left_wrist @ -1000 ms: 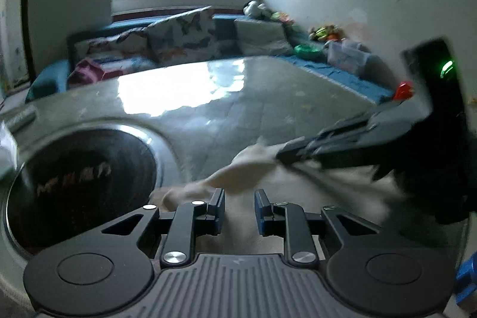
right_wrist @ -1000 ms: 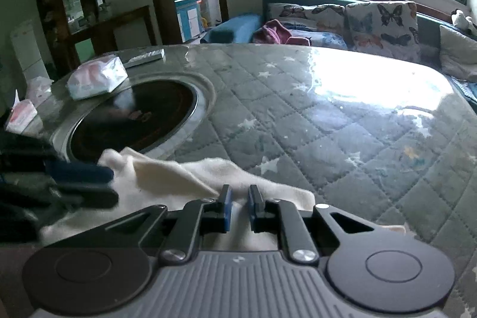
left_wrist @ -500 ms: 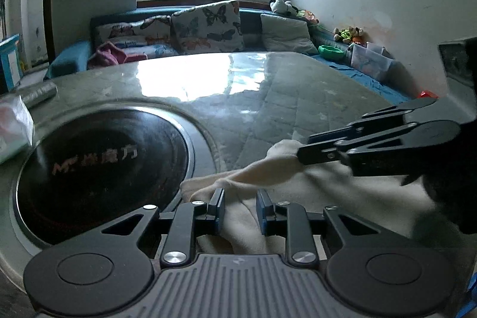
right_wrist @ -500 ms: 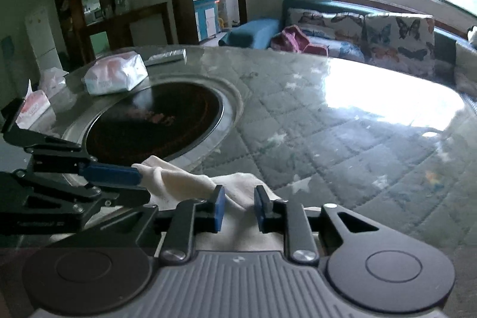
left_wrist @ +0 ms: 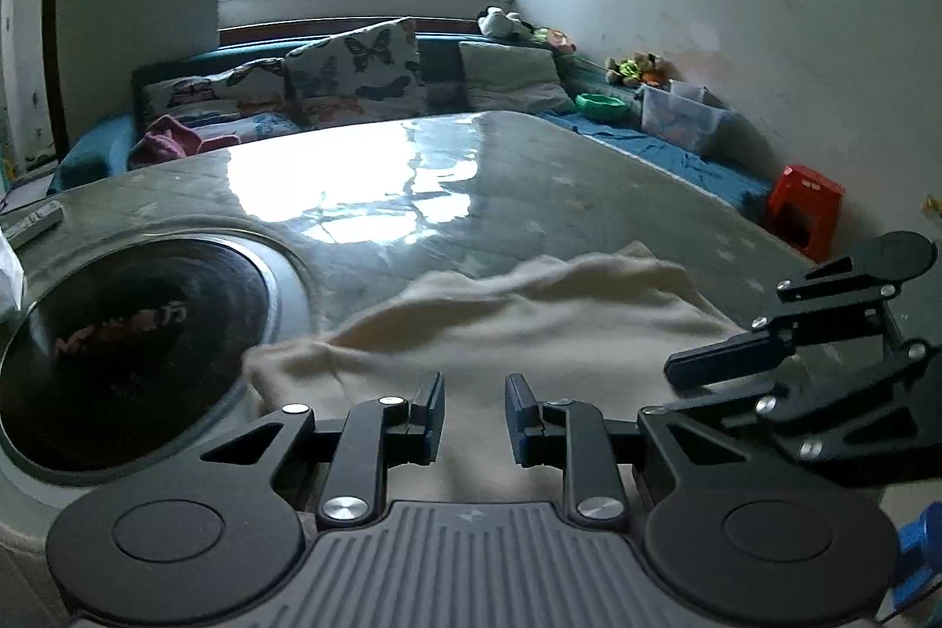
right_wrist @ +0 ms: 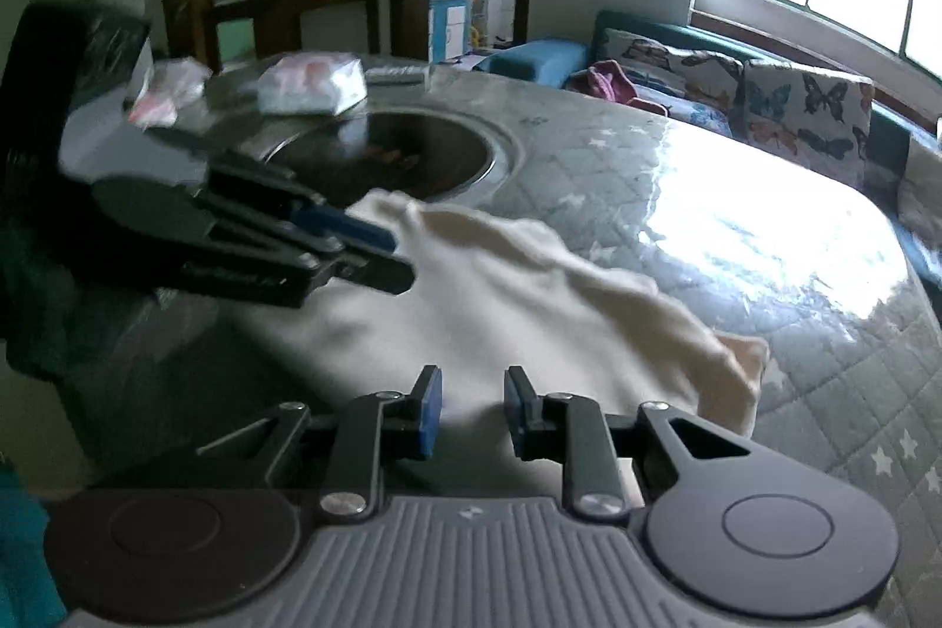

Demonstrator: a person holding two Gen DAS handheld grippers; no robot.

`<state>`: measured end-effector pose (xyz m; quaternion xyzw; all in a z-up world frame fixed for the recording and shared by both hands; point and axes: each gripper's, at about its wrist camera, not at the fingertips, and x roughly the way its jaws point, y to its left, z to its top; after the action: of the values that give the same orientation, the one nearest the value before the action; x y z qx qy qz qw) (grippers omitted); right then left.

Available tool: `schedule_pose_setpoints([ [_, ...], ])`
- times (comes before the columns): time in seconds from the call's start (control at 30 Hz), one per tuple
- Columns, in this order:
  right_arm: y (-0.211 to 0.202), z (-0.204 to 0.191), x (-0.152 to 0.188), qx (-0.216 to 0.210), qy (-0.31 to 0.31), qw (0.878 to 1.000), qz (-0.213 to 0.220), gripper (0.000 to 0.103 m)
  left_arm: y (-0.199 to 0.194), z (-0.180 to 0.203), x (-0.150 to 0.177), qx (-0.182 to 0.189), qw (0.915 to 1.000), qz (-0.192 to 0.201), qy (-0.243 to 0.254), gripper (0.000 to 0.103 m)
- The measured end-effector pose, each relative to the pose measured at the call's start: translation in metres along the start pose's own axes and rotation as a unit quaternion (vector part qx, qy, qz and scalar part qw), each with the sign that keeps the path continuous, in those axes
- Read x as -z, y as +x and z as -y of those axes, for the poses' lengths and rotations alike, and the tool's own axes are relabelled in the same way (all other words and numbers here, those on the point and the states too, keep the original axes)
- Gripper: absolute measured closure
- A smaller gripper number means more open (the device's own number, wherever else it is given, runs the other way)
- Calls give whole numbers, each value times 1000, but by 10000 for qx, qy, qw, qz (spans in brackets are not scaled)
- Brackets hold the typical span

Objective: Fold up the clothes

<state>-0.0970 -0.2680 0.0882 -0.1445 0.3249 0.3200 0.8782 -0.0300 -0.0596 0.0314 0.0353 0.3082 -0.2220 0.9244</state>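
A cream garment (left_wrist: 530, 328) lies spread on the quilted table top, also in the right wrist view (right_wrist: 518, 298). My left gripper (left_wrist: 474, 419) hangs over its near edge with the jaws a small gap apart and nothing between them. My right gripper (right_wrist: 471, 413) is the same, open over the garment's near edge. Each gripper shows in the other's view: the right one (left_wrist: 706, 375) at the garment's right side, the left one (right_wrist: 388, 251) at its left side, blurred.
A round black cooktop (left_wrist: 129, 334) is set into the table (left_wrist: 382, 192) left of the garment. White packets (right_wrist: 312, 83) lie beyond it. A sofa with butterfly cushions (left_wrist: 353, 75) stands behind the table. A red stool (left_wrist: 803, 210) stands at right.
Both grippers have opened a little and pulled back from the garment. The garment now lies spread out flat on the table.
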Motion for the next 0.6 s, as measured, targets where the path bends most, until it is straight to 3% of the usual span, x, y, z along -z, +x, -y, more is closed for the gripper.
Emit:
schedule_pose_setpoints([
  [0.17, 1, -8, 12, 64, -98, 9999, 71, 81, 5, 11, 10, -171, 9994, -85, 272, 78],
  [0.3, -10, 8, 8, 99, 368, 9990, 235, 81, 6, 11, 10, -183, 9994, -105, 265, 78],
  [0.43, -9, 32, 19, 237, 814, 9964, 33, 80, 6, 12, 10, -187, 9994, -126, 256, 78],
  [0.6, 2, 48, 10, 207, 926, 9955, 53, 80, 4, 10, 6, -179, 9995, -123, 215, 78],
])
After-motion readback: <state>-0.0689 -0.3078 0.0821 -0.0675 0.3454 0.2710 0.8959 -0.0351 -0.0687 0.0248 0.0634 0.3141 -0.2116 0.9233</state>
